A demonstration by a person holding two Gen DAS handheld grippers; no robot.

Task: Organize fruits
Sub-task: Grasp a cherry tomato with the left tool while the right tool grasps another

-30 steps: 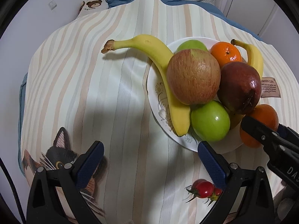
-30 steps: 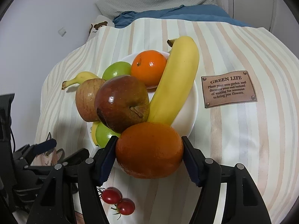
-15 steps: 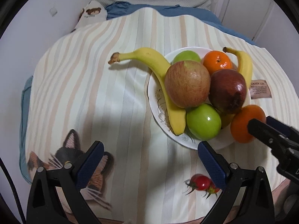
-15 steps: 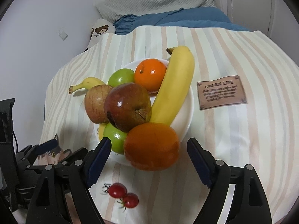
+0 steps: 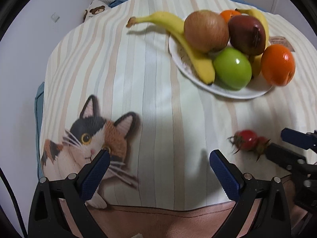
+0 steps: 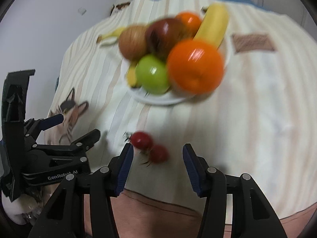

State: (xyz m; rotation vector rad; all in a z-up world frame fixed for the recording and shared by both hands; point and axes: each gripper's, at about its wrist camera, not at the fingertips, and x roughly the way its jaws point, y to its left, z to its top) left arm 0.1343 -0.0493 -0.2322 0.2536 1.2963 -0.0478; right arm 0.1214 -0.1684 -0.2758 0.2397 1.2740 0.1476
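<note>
A white plate (image 5: 235, 93) holds bananas (image 5: 186, 43), a brown apple (image 5: 206, 30), a dark red apple (image 5: 246, 33), a green apple (image 5: 232, 68) and oranges; a large orange (image 5: 277, 64) rests at its near right rim. The plate (image 6: 158, 99) and large orange (image 6: 195, 65) also show, blurred, in the right wrist view. Two cherry tomatoes (image 6: 148, 146) lie on the cloth between plate and table edge, just ahead of my open, empty right gripper (image 6: 157, 156). My left gripper (image 5: 158, 162) is open and empty over the cloth, left of the tomatoes (image 5: 248, 141).
A striped cloth with a cat print (image 5: 89, 138) covers the table. A brown label patch (image 6: 253, 42) lies right of the plate. The cloth's near edge (image 5: 158, 207) is close under both grippers. A pillow with a bear print (image 5: 95, 11) lies beyond the far edge.
My right gripper opened, let go of the large orange at the plate's rim, and drew back toward the cherry tomatoes. My left gripper also pulled back toward the near edge.
</note>
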